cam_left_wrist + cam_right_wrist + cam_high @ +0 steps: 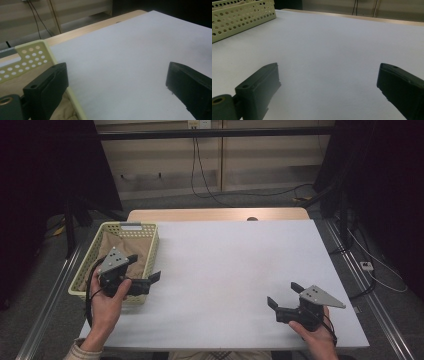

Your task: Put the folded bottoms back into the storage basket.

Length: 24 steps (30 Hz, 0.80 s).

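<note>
A pale yellow perforated basket [151,251] stands at the table's left edge with a tan cloth [120,247] lying in it. My left gripper [145,267] hovers over the basket's near right corner, jaws wide open and pointing right, with nothing between them. In the left gripper view the gripper [116,80] straddles the basket's rim [32,57], with the cloth [65,110] below its left jaw. My right gripper [283,294] sits low at the front right of the white table [225,255], open and empty, pointing left. From the right gripper view, the gripper [328,80] faces bare table, with the basket [239,17] far off.
A strip of bare wood [215,214] runs along the table's far edge. Metal rails [370,285] flank the table on both sides. Cables [200,170] hang down the back wall and trail on the floor.
</note>
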Tool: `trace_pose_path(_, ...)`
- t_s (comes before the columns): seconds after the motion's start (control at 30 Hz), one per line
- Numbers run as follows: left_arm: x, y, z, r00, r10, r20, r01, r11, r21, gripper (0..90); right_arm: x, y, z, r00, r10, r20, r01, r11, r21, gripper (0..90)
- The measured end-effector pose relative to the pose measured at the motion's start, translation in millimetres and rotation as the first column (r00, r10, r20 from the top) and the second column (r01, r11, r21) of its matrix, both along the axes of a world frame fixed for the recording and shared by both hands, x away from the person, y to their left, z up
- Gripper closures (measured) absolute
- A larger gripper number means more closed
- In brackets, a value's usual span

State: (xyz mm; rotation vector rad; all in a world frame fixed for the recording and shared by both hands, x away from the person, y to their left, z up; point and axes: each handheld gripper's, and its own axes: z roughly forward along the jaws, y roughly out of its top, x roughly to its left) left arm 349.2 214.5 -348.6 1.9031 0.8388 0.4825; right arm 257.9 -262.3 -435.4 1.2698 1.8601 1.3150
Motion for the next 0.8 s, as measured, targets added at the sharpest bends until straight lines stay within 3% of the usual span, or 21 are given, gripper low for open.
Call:
trace_pose_path(0.47,10.5,-37.6,-7.3,0.9996,-0.029,0.002,0.029,0.9985,0.047,4.4,0.3,0.0,0.1,1.0000,0.003,0.004,-0.003,1.000,0.002,4.2)
trace_pose_path(0.8,2.8,-55.6,-35.3,0.9964,-0.082,-0.022,0.083,0.9953,0.050,5.0,-1.0,-0.6,0.8,1.0000,0.002,0.003,-0.002,1.000,0.005,4.2)
